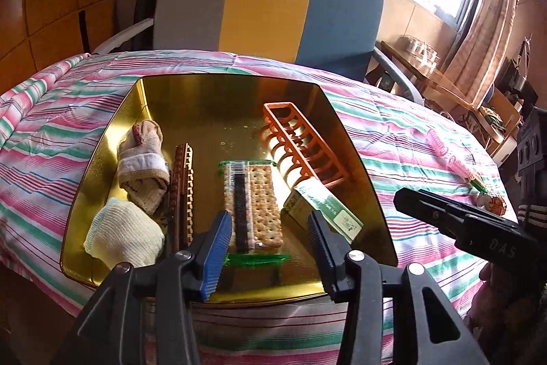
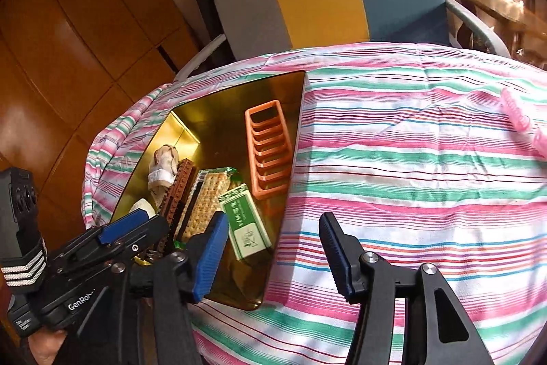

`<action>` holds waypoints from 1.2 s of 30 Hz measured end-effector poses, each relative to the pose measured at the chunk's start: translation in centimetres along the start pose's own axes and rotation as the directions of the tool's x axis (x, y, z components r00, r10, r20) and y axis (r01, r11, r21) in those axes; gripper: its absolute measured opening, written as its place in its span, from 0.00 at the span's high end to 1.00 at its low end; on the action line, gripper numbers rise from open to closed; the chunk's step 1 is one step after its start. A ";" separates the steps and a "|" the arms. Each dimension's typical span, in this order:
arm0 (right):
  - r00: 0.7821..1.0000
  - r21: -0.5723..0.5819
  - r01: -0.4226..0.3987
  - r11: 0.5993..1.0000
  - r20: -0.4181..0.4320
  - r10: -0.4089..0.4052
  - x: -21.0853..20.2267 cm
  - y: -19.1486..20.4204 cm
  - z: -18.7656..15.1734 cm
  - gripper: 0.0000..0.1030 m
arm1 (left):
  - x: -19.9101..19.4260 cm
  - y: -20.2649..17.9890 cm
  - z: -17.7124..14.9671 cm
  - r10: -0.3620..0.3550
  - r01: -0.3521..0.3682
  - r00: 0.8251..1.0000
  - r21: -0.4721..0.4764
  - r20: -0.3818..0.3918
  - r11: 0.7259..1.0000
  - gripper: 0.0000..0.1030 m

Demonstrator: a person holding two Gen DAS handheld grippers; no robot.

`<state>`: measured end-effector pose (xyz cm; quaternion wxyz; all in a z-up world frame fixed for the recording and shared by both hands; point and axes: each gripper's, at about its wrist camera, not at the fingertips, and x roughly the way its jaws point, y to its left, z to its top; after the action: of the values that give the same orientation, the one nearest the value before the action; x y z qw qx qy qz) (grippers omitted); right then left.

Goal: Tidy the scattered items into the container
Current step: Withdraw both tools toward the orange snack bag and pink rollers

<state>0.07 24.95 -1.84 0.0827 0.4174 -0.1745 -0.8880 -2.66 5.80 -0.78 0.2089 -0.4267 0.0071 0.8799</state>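
A gold tin (image 1: 212, 105) sits on the striped cloth. It holds a cracker pack (image 1: 263, 204), an orange rack (image 1: 301, 146), a green-and-white box (image 1: 324, 204), a brown brick strip (image 1: 183, 187), a beige sock (image 1: 143, 166) and a pale yellow cloth (image 1: 124, 235). My left gripper (image 1: 270, 238) hovers open over the tin's near edge, above the crackers, with nothing pressed between its pads. My right gripper (image 2: 273, 235) is open and empty over the tin's (image 2: 218, 112) near right corner, beside the box (image 2: 244, 221). Pink hair rollers (image 1: 451, 159) lie outside on the cloth to the right.
The striped cloth (image 2: 410, 159) covers the table. Beside the rollers (image 2: 516, 112) lies a small orange-and-white item (image 1: 495, 204). A grey, yellow and blue chair (image 1: 266, 5) stands behind the table. Wooden panels are at the left, a cluttered shelf at the far right.
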 end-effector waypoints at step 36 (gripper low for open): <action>0.960 0.613 0.147 0.777 0.100 -0.260 -13.3 -36.2 0.0 0.23 | 5.6 -16.2 -3.9 -0.210 0.303 0.934 0.326 -0.290 0.895 0.49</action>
<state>8.54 62.31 -6.11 -0.1664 0.3571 -0.4065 -0.8244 3.19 21.85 -4.80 0.3970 -0.4838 0.1402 0.7672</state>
